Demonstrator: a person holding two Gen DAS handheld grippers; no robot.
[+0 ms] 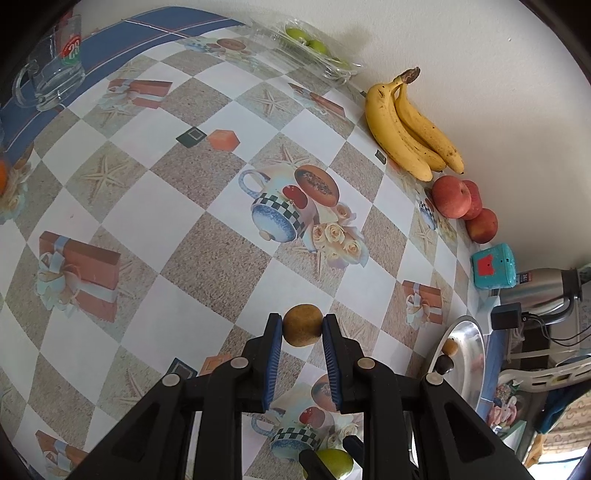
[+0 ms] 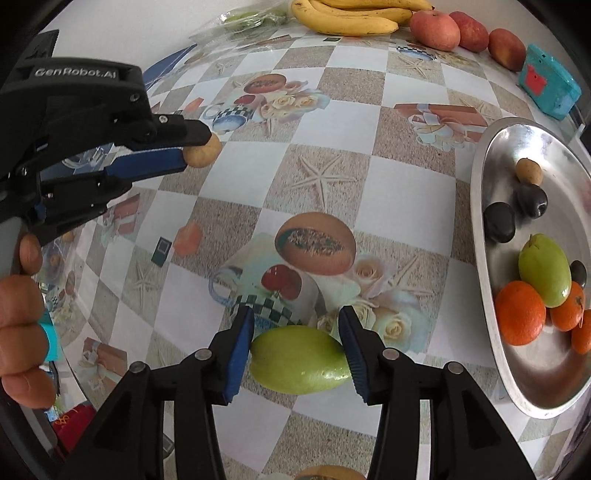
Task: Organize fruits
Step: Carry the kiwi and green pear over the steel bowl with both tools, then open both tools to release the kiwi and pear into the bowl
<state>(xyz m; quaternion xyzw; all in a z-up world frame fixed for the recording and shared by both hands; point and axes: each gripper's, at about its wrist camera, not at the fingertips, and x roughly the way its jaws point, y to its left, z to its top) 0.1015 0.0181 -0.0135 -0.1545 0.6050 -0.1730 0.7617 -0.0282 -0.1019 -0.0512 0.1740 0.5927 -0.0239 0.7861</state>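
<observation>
Fruits sorted: oranges (image 2: 521, 314), green fruit, dark plums and one brown fruit lie in metal tray (image 2: 480, 177) at 3 o'clock.
Left gripper (image 1: 303, 325): jaws narrow, clamping small brown fruit (image 1: 302, 325), perhaps a longan.
Right gripper (image 2: 297, 345): jaws wide, holding green mango (image 2: 299, 360).
Left: bananas (image 2: 347, 14), apples (image 2: 436, 29) at 12 o'clock.

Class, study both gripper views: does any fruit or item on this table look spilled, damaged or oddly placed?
Nothing looks spilled or damaged. The bananas carry brown speckles, ordinary ripeness. The left gripper holds a small brown fruit and the right gripper a green fruit, both outside the metal tray, where similar fruits already lie.
</observation>
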